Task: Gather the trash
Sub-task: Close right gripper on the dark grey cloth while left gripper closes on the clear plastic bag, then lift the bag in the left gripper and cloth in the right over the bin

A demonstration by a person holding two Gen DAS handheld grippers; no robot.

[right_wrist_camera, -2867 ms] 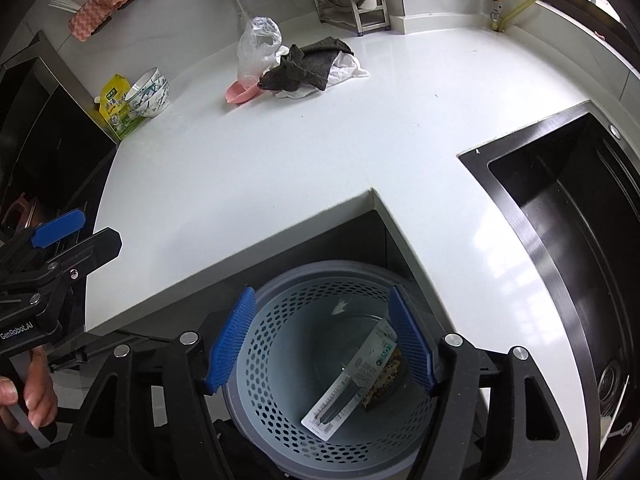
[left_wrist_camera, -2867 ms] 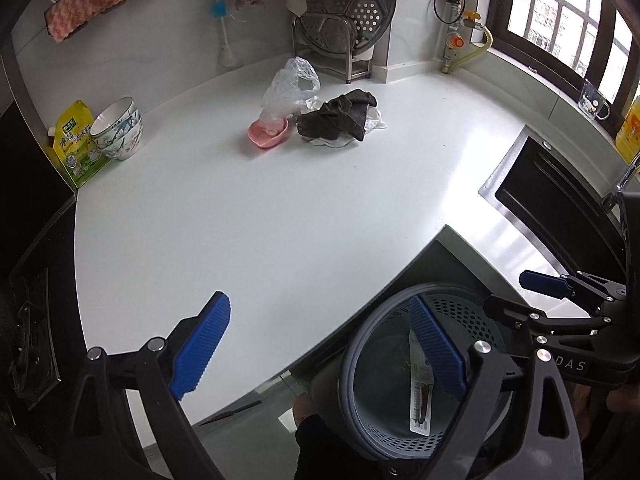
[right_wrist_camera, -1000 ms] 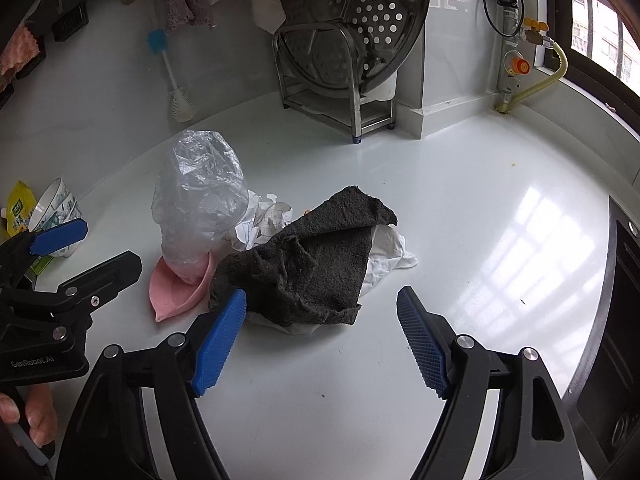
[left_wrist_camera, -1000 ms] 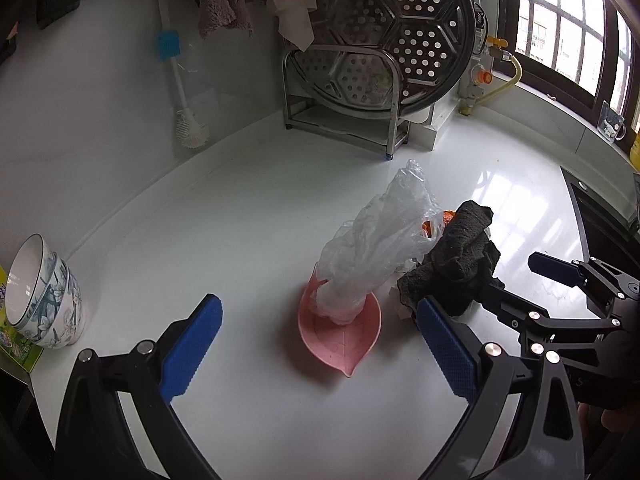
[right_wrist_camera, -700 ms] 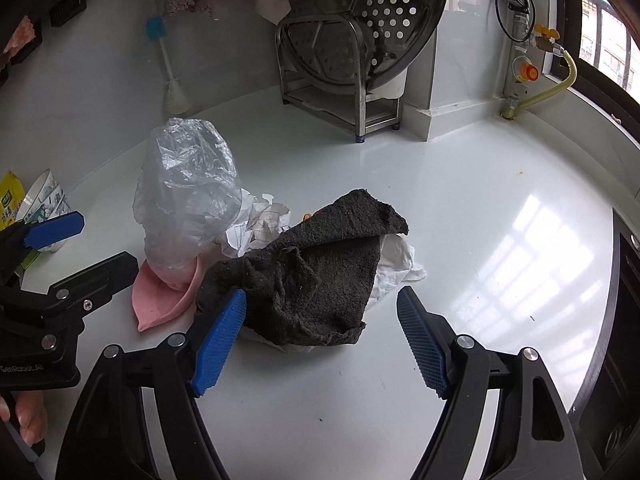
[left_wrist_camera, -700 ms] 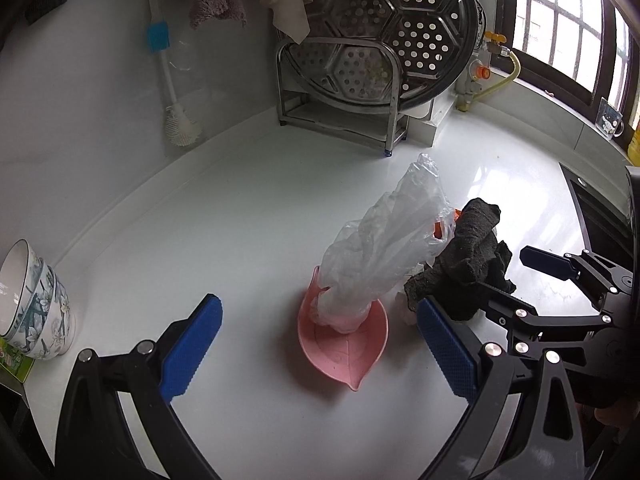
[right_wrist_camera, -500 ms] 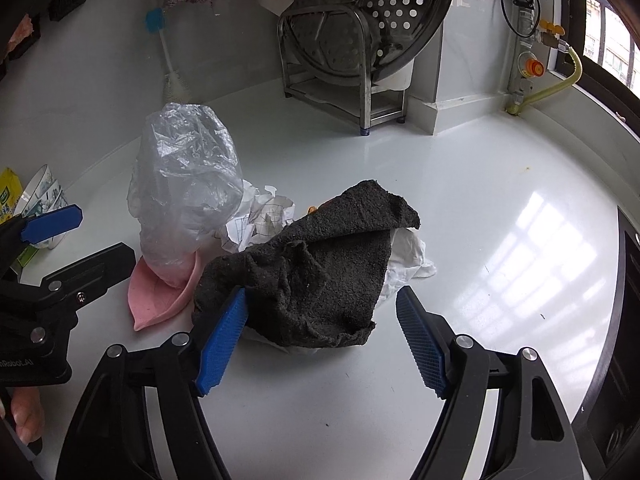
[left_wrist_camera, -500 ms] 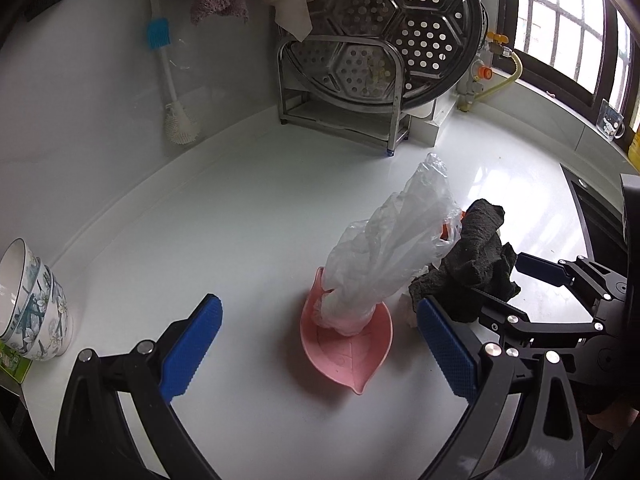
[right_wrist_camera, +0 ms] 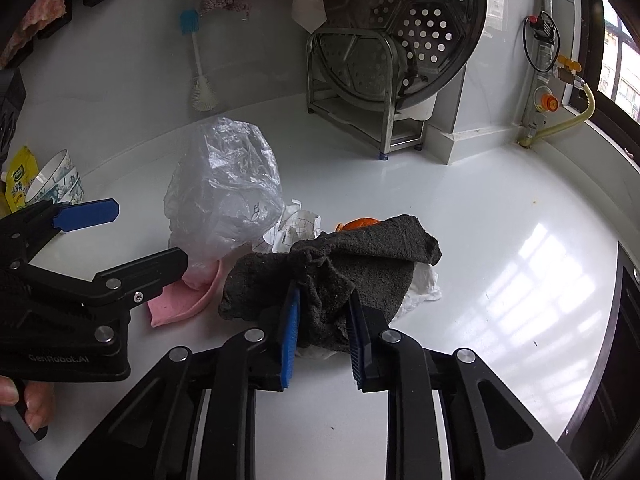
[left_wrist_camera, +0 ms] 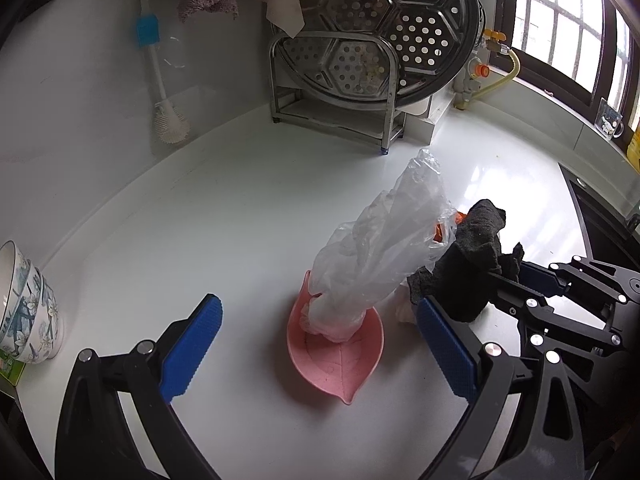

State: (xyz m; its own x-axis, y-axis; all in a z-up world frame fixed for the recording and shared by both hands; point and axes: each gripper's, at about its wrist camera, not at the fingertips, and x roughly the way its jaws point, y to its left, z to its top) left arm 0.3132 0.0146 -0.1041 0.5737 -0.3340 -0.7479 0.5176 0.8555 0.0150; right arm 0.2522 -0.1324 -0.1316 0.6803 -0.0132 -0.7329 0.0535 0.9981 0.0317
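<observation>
My right gripper (right_wrist_camera: 322, 334) is shut on the near edge of a dark grey rag (right_wrist_camera: 360, 256) on the white counter; the rag also shows in the left wrist view (left_wrist_camera: 472, 264). Under the rag lie crumpled white paper (right_wrist_camera: 296, 228), an orange scrap (right_wrist_camera: 358, 224) and white plastic (right_wrist_camera: 420, 284). A clear plastic bag (left_wrist_camera: 376, 248) stands in a pink leaf-shaped dish (left_wrist_camera: 332, 356). My left gripper (left_wrist_camera: 316, 344) is open, its jaws on either side of the dish and bag, not touching them.
A steel rack with a perforated steamer tray (left_wrist_camera: 376, 40) stands at the back. A bottle brush (left_wrist_camera: 160, 80) hangs on the wall. Stacked bowls (left_wrist_camera: 28, 312) sit at the left edge. The black sink (right_wrist_camera: 628, 320) lies to the right.
My right gripper has closed on the rag's near edge and bunched it up. My left gripper has edged closer to the dish and bag and stays open.
</observation>
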